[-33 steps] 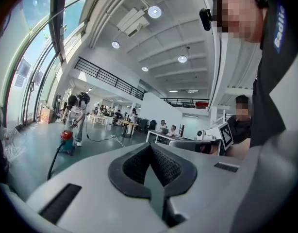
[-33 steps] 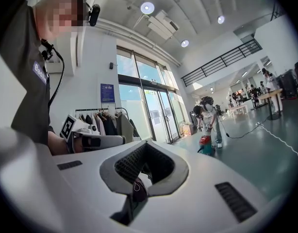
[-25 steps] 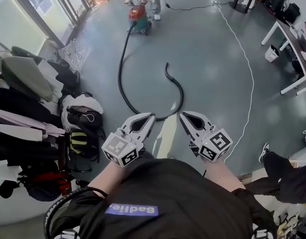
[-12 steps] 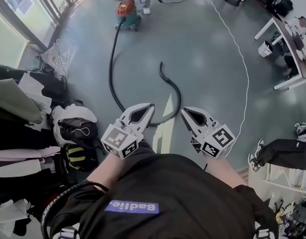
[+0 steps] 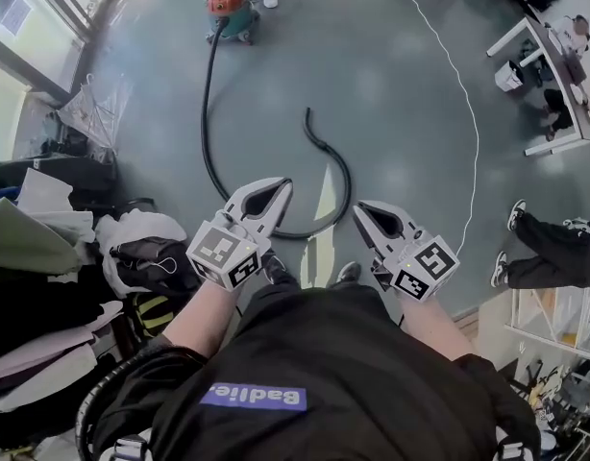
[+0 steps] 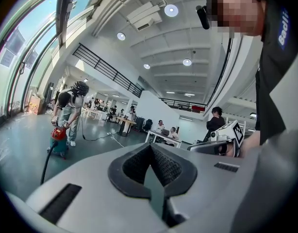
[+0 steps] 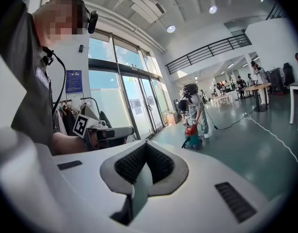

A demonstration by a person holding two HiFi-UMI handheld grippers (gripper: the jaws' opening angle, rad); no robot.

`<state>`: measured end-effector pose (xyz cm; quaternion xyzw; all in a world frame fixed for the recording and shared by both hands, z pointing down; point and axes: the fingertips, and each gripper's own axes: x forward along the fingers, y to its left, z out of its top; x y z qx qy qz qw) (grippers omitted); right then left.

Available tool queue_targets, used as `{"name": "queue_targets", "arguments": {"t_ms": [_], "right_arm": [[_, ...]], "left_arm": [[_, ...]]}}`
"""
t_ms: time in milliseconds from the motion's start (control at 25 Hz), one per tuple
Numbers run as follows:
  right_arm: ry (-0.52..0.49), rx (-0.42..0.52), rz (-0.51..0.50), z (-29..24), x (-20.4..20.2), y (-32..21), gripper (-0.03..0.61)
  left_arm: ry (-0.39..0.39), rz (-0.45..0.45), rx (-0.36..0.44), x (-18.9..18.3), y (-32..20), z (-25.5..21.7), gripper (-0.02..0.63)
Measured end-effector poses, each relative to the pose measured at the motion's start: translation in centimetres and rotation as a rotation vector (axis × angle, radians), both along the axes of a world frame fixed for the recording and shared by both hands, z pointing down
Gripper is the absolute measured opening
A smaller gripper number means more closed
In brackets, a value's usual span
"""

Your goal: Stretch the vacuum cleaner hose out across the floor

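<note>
Facing the curled hose, your left gripper and right gripper are pressed together, empty; next pinch its far free end

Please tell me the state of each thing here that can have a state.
vacuum cleaner hose: lying curved on the floor, not stretched
vacuum cleaner: upright on the floor, a person bent over it
left gripper: shut, empty
right gripper: shut, empty
white cable: lying loose on the floor
</note>
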<state>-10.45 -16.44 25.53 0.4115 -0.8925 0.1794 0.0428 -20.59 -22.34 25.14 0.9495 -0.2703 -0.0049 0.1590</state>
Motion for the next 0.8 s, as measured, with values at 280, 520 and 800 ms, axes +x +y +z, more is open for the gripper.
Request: {"name": "queue_targets", "arguments": {"t_ms": [280, 520, 800], "right_arm": [[-0.024, 0.022, -0.022, 0.5, 3.2, -4.4, 0.003], [-0.088, -0.002, -0.119, 2.6, 9.4, -9.5, 0.003], [-0.137, -0.05, -0.2, 6.0, 18.4, -15.0, 0.003]], "left_arm": [[-0.049, -0.021, -0.017, 3.4, -4.0, 1.0, 0.006], [-0.141, -0.1, -0.065, 10.4, -8.8, 3.1, 0.007], [-0.211, -0.188, -0.13, 18.7, -15.5, 6.0, 0.008]]}}
